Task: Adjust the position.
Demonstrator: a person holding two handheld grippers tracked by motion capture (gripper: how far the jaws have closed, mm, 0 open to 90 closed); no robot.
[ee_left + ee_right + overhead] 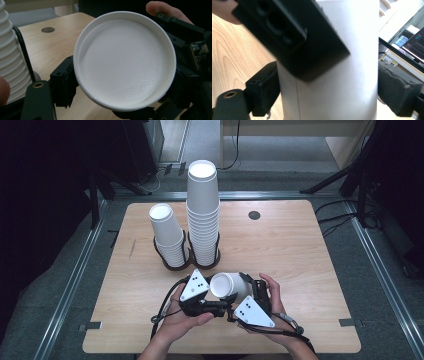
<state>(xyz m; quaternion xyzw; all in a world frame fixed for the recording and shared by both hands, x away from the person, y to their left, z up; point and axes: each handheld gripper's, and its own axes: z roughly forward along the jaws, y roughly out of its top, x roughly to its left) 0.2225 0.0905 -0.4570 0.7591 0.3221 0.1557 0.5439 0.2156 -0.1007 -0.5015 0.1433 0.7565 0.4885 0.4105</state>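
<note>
White paper makes up every cup here. You hold one loose cup (229, 285) on its side above the near middle of the pale wooden surface (300, 255), its open mouth turned toward the left gripper.

Your left gripper (216, 307) has its jaws clamped on the cup. In the left gripper view the round base of the cup (125, 60) faces the camera, with a black pad pressed against its left side.

Your right gripper (250, 292) sits just right of the cup. In the right gripper view the cup's white wall (337, 82) stands between the two pads (265, 90); the left pad touches it, while the right pad stands a little clear, so these jaws are apart around the cup rather than pinching it. A jaw of the other gripper crosses the upper left of that view, blurred.

Farther off, left of centre, two stacks of upturned cups stand side by side in a dark wire holder (172, 262): one short stack (167, 232) on the left, leaning slightly, and one tall stack (203, 210) on the right. The cups in each stack are too tightly nested to count.

One small dark round hole (254, 215) lies at the far edge of the surface, right of the tall stack.
</note>
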